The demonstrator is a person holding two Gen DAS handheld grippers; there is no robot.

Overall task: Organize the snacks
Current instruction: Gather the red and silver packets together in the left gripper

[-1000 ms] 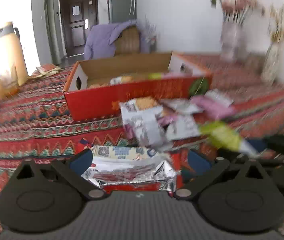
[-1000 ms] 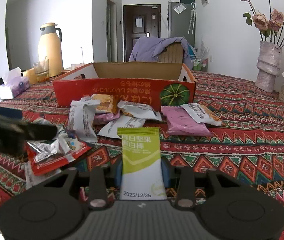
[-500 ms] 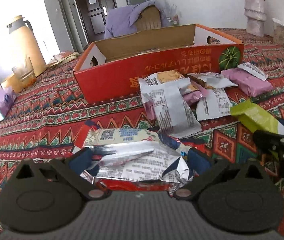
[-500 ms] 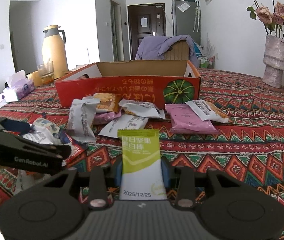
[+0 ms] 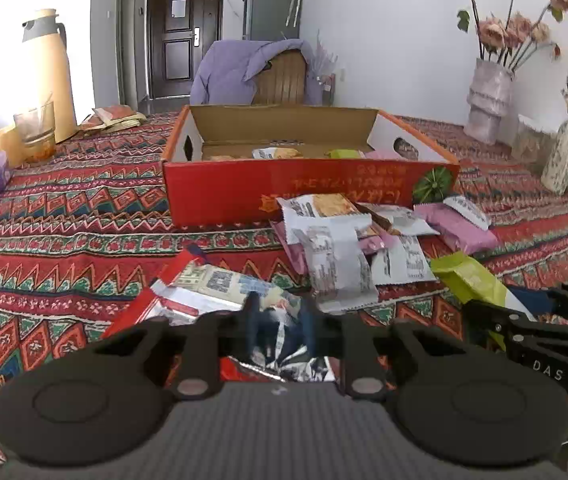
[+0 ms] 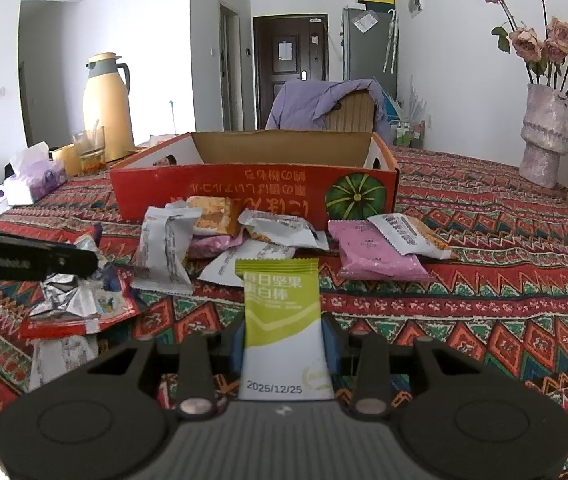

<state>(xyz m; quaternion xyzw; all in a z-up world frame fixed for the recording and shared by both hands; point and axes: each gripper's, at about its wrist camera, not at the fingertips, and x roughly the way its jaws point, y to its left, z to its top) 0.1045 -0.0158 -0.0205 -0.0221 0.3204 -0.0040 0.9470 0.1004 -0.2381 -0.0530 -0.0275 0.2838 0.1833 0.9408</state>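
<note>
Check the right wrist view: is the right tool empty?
No, the right tool is closed on a green-and-white snack packet that stands upright between its fingers, printed 2025/12/25.

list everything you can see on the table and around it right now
cardboard box: 1, red outside, brown inside, table centre, some snacks inside
loose snack packets: several, white, pink, orange, piled before the box
green packet: 1, green and white, in right gripper
foil packet: 1, red and silver, in left gripper
thermos: 1, cream, far left
glass: 1, clear, by thermos
tissue pack: 1, purple, left edge
vase: 1, pale, dried roses, right
tablecloth: 1, red patterned
chair: 1, purple cloth over it
left gripper: shut
right gripper: shut
</note>
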